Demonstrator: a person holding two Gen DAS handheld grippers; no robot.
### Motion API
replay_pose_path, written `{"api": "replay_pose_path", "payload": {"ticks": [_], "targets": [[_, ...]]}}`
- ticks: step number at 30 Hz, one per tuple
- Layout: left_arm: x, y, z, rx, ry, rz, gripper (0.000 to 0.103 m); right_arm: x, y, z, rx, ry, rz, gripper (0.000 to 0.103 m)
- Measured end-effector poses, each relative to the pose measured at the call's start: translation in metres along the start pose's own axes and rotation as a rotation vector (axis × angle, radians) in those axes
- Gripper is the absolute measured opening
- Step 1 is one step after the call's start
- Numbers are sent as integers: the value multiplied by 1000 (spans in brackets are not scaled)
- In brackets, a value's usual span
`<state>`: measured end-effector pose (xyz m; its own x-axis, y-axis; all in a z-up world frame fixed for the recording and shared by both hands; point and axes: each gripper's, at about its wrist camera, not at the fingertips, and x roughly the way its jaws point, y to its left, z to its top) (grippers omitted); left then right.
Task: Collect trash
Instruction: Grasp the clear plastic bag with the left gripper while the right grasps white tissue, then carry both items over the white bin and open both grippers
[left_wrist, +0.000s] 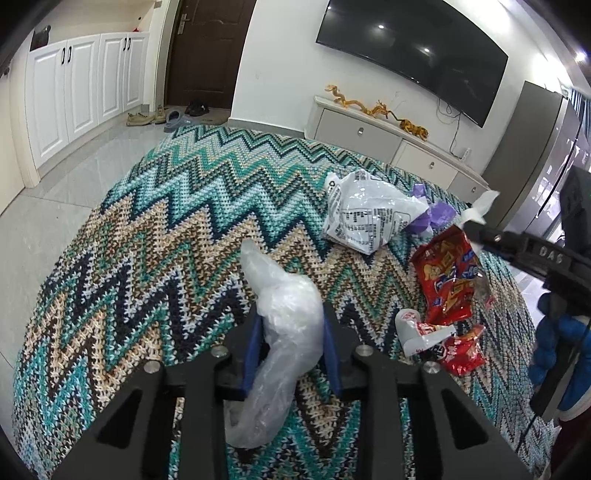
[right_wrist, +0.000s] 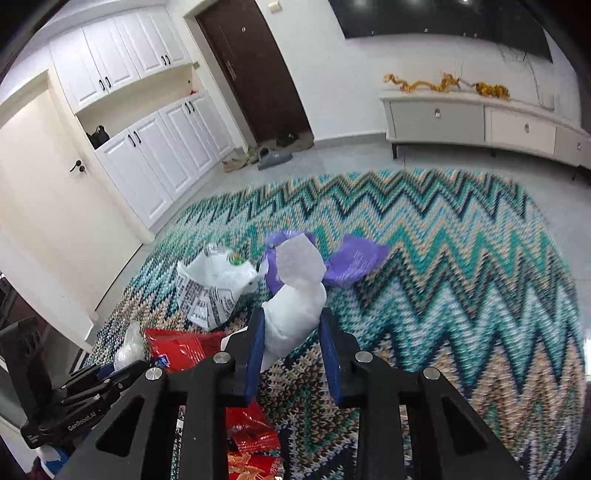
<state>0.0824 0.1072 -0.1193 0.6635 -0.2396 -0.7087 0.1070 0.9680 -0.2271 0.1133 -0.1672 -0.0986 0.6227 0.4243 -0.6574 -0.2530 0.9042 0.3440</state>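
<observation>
My left gripper (left_wrist: 291, 325) is shut on a crumpled clear plastic bag (left_wrist: 284, 317), held above the zigzag rug (left_wrist: 166, 229). My right gripper (right_wrist: 291, 325) is shut on a white paper wad (right_wrist: 295, 295); it also shows in the left wrist view (left_wrist: 476, 210) at the right. On the rug lie a white printed bag (left_wrist: 365, 214), a purple wrapper (right_wrist: 354, 262), a large red snack bag (left_wrist: 450, 280) and a smaller red and white wrapper (left_wrist: 439, 343). The white bag (right_wrist: 214, 284) and red bags (right_wrist: 177, 347) also show in the right wrist view.
A white TV cabinet (left_wrist: 388, 144) with golden dragon ornaments (left_wrist: 373, 107) stands beyond the rug under a wall TV (left_wrist: 413, 48). White cupboards (left_wrist: 74, 92), a dark door (left_wrist: 207, 48) and shoes (left_wrist: 162, 114) are at the far left. A grey appliance (left_wrist: 535, 158) stands at right.
</observation>
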Motion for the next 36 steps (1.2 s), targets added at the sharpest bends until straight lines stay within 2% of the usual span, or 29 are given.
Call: {"api": "replay_pose_path", "payload": {"ticks": [9, 17, 26, 36], "targets": [[-23, -8, -3, 8, -30, 2, 28, -56, -25, 2, 38, -112, -50, 27], [-50, -32, -4, 49, -53, -49, 27, -118, -68, -24, 101, -170, -138, 27], [-51, -121, 0, 237, -28, -174, 27, -185, -135, -56, 224, -246, -253, 27], [-14, -268, 7, 448, 54, -375, 27, -239, -223, -104, 389, -279, -413, 27]]}}
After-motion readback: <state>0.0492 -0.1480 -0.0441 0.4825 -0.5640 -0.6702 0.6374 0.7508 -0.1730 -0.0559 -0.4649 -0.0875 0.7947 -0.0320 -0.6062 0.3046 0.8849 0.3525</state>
